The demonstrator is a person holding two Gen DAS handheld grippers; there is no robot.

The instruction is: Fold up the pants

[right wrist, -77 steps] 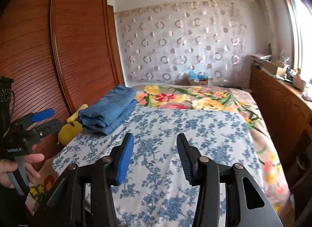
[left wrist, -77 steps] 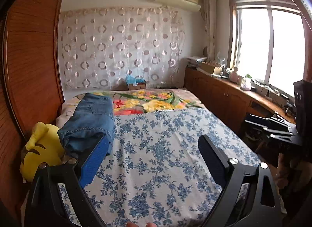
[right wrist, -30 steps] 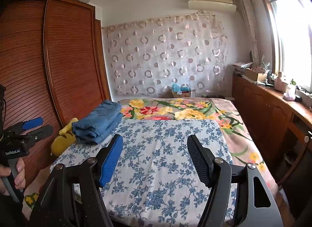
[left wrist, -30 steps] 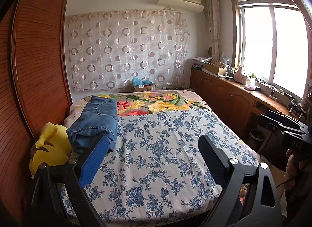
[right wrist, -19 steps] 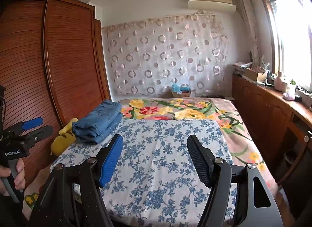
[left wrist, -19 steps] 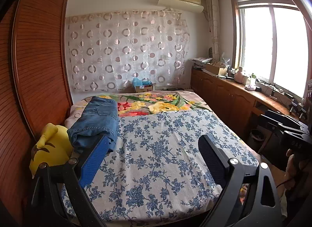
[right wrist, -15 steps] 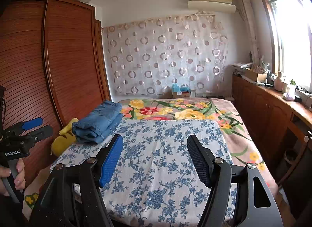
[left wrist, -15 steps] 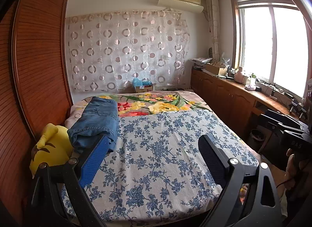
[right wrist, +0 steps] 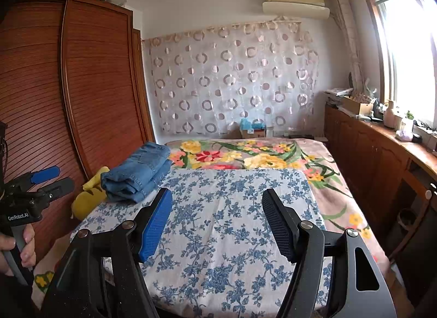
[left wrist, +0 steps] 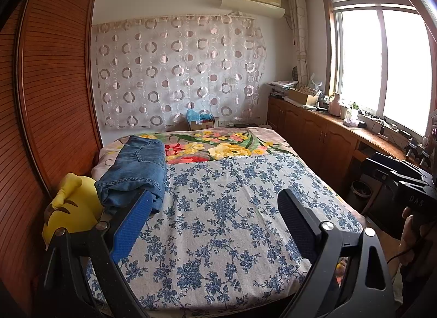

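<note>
Jaws of both grippers stay apart and empty; folded jeans (left wrist: 135, 170) unmoved.

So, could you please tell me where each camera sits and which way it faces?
Left wrist view: rides the left claw, off the bed's foot, facing the curtained wall; its open fingers show, with the right claw at the right edge.
Right wrist view: rides the right claw, facing likewise; its open fingers show, with the left claw and left hand at left.
Both share the folded jeans beside the yellow plush toy.
</note>
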